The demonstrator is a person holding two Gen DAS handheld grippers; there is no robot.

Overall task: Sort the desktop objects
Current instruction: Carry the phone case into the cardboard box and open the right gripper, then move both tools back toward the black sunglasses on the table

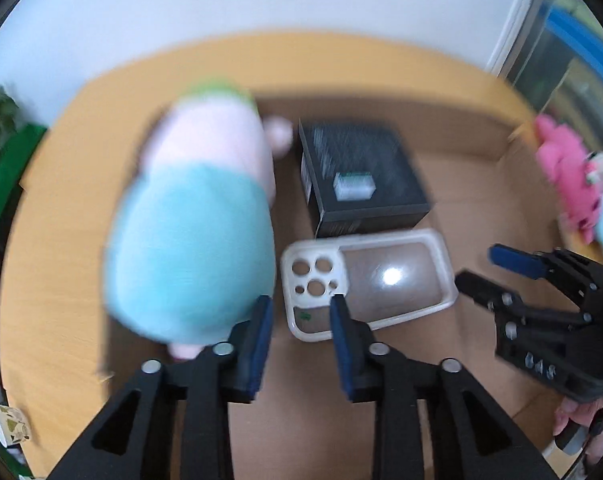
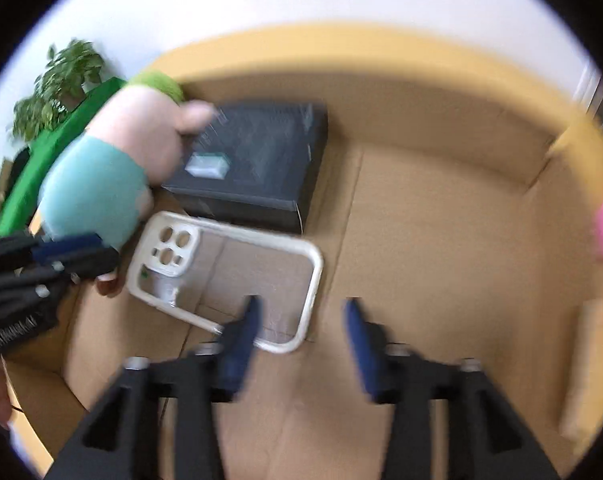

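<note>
**Cardboard box holds three things, both jaws apart and empty**

Cardboard box (image 2: 441,208) lies open on the counter (image 1: 53,264). Inside, the clear phone case (image 1: 365,280) rests flat at the centre, the black carton (image 1: 361,176) touching it at 12 o'clock, the plush toy (image 1: 193,220) at 9 o'clock. The left gripper (image 1: 301,308) hangs over the case's camera end, jaws narrowly parted, nothing between them. The right gripper (image 2: 301,312) has jaws wider, gripping nothing. A pink plush (image 1: 565,176) sits outside at 3 o'clock.
</note>
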